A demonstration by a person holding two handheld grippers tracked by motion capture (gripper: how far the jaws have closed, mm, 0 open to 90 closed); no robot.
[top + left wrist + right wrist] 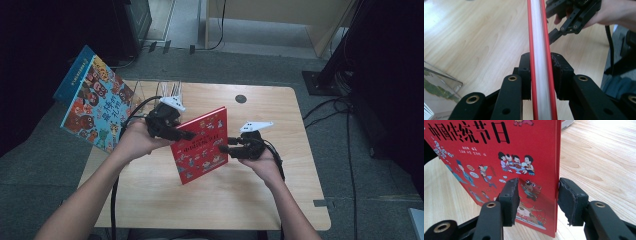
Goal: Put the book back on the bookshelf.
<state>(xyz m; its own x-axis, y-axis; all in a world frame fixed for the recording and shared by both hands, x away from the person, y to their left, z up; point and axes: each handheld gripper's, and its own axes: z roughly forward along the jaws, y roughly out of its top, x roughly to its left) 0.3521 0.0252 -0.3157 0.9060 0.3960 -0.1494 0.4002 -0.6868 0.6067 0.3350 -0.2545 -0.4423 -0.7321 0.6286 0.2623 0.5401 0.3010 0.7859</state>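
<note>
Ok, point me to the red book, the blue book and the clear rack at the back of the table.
red book [202,145], high view, middle of its front cover.
blue book [95,107], high view, middle of its illustrated cover.
clear rack [170,90], high view, its upright dividers by the table's far edge.

The thin red picture book [202,145] carries black title characters and small multicoloured cartoon figures; its page edges are white. At far left, a blue-edged book [92,100] shows crowded red-brown cartoon faces. The pale wooden worktop [260,200] is light-grained. Both tools are black.
</note>
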